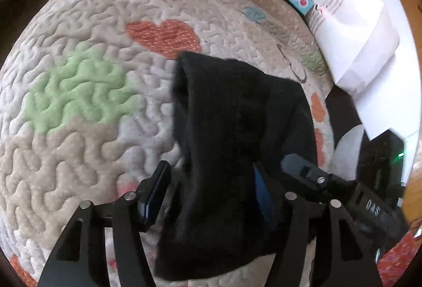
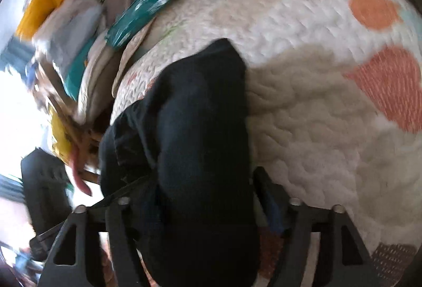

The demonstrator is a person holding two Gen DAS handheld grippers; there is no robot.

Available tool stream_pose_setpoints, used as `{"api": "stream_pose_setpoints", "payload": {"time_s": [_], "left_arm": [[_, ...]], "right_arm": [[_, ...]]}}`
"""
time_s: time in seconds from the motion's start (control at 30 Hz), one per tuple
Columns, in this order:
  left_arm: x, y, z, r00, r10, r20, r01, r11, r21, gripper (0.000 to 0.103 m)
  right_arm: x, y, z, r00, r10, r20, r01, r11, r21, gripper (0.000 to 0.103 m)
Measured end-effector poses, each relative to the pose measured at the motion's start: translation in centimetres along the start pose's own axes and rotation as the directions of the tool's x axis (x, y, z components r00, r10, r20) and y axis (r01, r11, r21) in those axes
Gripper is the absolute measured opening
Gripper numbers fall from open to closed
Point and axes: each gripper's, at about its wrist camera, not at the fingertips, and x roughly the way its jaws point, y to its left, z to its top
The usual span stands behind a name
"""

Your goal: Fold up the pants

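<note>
Black pants (image 1: 237, 144) hang bunched above a quilted bedspread (image 1: 79, 91) with orange and green patches. The left claw (image 1: 211, 189) stands parted around the cloth; whether the right claw (image 2: 211, 194) grips it, I cannot tell.

You are looking at the black pants (image 1: 237, 144), a soft dark knit bundle that is bunching into thick rounded folds, draping over the quilted bed cover and hanging in a long lump (image 2: 200, 155) with one blunt folded end pointing away from you.
</note>
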Motion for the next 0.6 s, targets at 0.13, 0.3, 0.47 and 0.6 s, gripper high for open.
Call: {"api": "stream_pose_setpoints", "payload": {"time_s": [0.13, 0.3, 0.47, 0.6], "left_arm": [[-2.7, 1.4, 0.9, 0.999, 0.003, 0.035, -0.002, 1.000, -0.031, 0.066], [-5.1, 0.7, 2.8, 0.993, 0.023, 0.118, -0.018, 0.999, -0.043, 0.066], [-2.0, -1.2, 4.9, 0.961, 0.261, 0.098, -0.260, 0.965, -0.016, 0.066], [0.5, -0.5, 5.3, 0.932, 0.360, 0.033, -0.359, 0.933, -0.027, 0.066]], "right_arm": [[-2.3, -0.7, 0.3, 0.999, -0.029, 0.044, 0.029, 1.000, -0.010, 0.080], [-4.8, 0.9, 1.1, 0.989, -0.026, 0.142, 0.028, 1.000, -0.009, 0.080], [-4.0, 4.1, 2.1, 0.980, -0.113, 0.165, 0.131, 0.986, -0.106, 0.080], [-0.9, 4.7, 2.2, 0.956, -0.264, 0.131, 0.283, 0.946, -0.159, 0.080]]}}
